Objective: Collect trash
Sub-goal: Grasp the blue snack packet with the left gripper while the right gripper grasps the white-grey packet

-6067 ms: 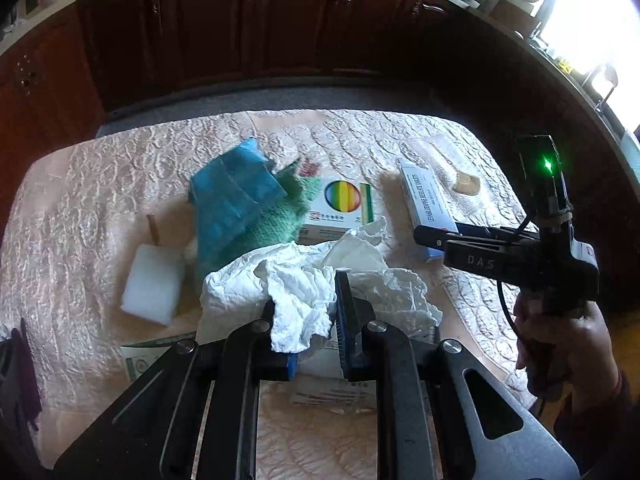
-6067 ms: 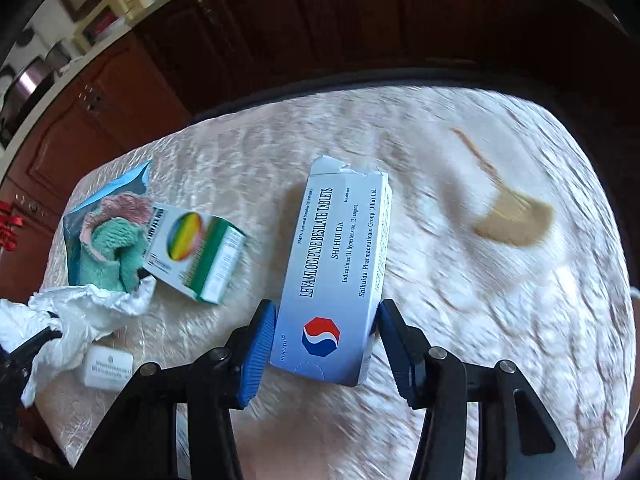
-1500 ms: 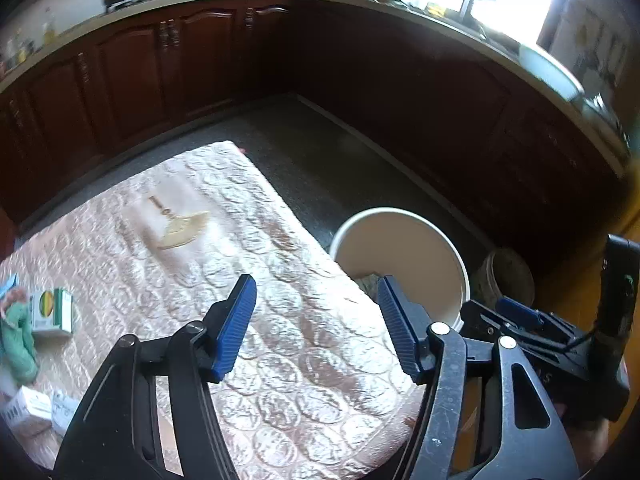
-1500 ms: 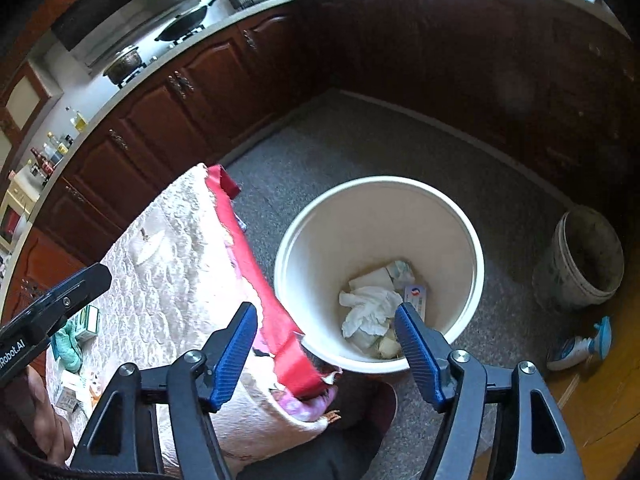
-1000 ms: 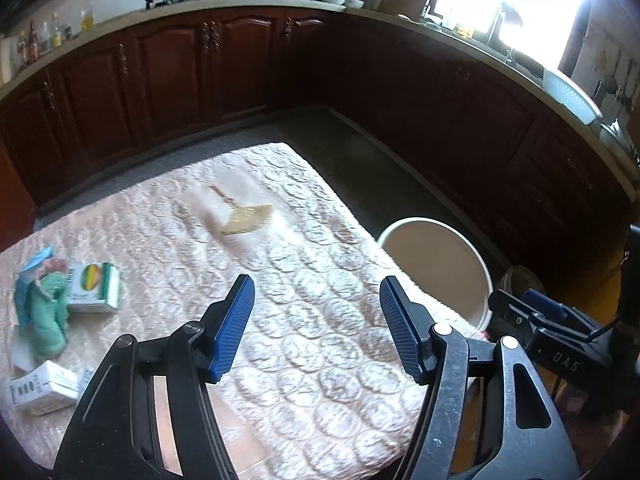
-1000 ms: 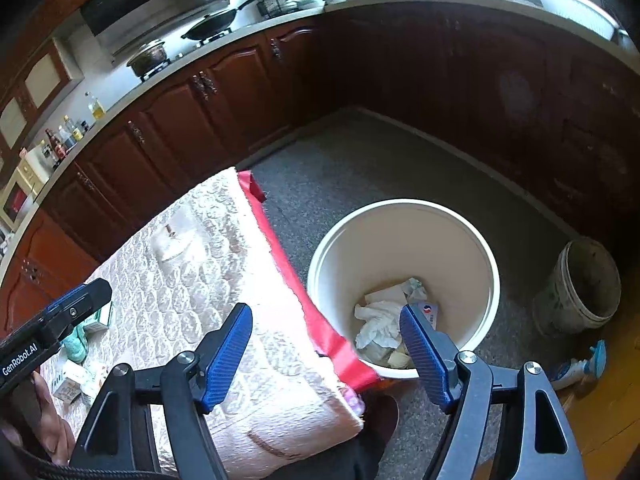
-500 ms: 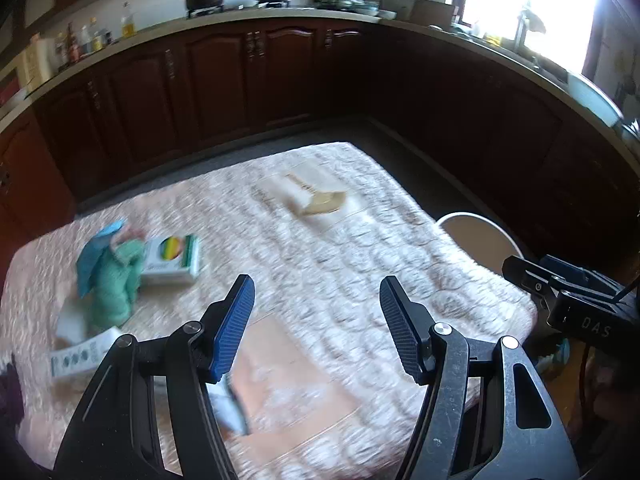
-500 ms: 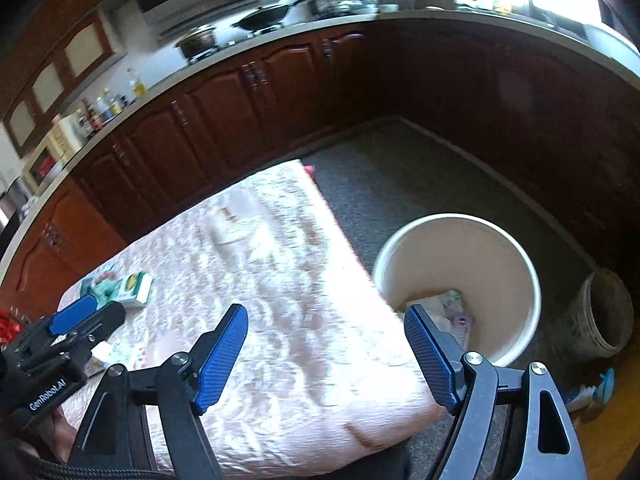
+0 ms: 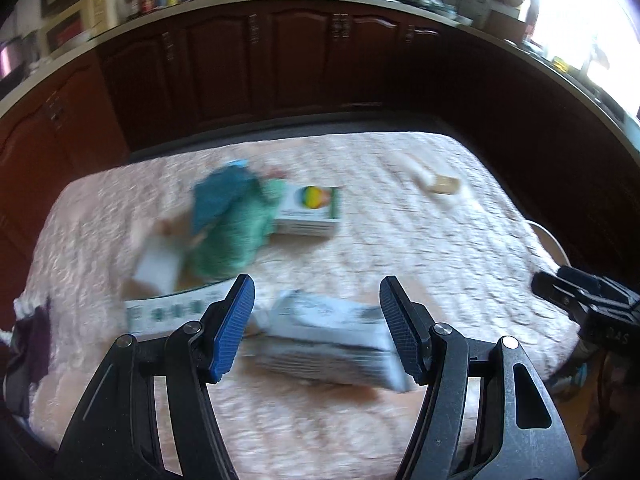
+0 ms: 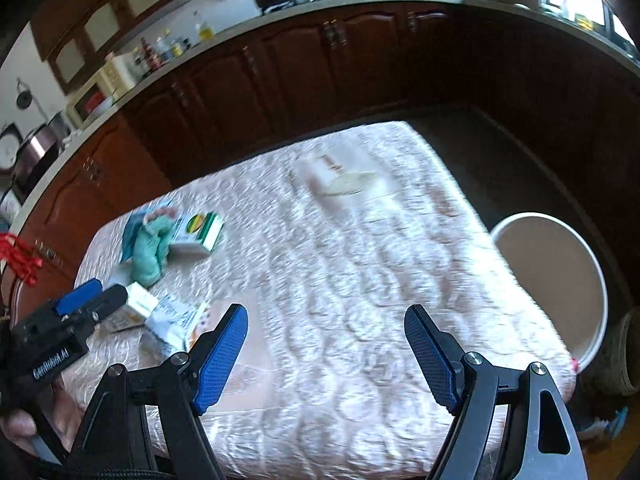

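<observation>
My left gripper (image 9: pixel 316 320) is open above a blurred white printed packet (image 9: pixel 328 332) that lies on the quilted table cover (image 9: pixel 420 264); its pads do not touch the packet. Beyond the packet lie a green cloth (image 9: pixel 232 236) with a blue wrapper (image 9: pixel 222 196), a rainbow-marked box (image 9: pixel 310 210), a small white box (image 9: pixel 156 264) and a printed strip (image 9: pixel 172 312). My right gripper (image 10: pixel 326 344) is open over the bare cover, with nothing between its fingers. The white bin (image 10: pixel 552 276) stands on the floor at the table's right end.
A beige scrap (image 10: pixel 348 184) on clear film lies near the table's far right corner. Dark wooden cabinets (image 9: pixel 300 60) curve around the room behind the table. A smaller dirty bucket (image 10: pixel 628 356) stands beyond the bin. The right gripper (image 9: pixel 588 304) shows at the left view's right edge.
Both views have swung left from the bin back over the table. The pile of trash has come under the left gripper, and the bin has slid to the right edge.
</observation>
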Tool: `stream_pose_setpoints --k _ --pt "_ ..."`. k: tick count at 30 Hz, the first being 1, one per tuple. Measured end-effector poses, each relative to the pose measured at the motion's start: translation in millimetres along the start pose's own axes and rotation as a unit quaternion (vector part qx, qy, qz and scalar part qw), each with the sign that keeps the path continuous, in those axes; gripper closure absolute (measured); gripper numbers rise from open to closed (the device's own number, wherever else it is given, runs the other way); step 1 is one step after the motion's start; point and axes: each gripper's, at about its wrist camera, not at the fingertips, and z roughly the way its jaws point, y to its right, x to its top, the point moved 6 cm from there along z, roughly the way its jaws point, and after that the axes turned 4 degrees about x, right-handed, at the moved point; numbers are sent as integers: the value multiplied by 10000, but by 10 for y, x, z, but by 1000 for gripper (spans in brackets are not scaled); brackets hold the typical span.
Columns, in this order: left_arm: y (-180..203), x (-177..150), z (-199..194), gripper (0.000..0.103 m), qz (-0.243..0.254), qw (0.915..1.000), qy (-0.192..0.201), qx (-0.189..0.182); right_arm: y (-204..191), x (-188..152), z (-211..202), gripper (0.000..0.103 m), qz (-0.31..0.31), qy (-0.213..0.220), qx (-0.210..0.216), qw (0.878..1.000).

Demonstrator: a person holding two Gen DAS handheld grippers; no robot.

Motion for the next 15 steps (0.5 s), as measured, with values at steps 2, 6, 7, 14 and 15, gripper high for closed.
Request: stream_pose_setpoints --k 2,6,7,14,15 --pt "-185 21 35 39 -161 9998 -23 72 -79 -15 75 25 -76 -87 52 9999" --pt "-616 174 173 39 -777 9967 -224 -43 -217 -28 195 25 -185 -208 137 9995" --pt "-695 222 203 39 -939 9953 -236 -85 -249 -34 217 25 -215 -231 141 9994" --pt "-1059 659 629 26 -1726 9836 -458 -266 -379 -43 343 24 -342 -419 253 9982" --pt "-1054 727 723 26 -1702 9837 -510 -264 -415 -51 384 24 -378 -473 286 9978"
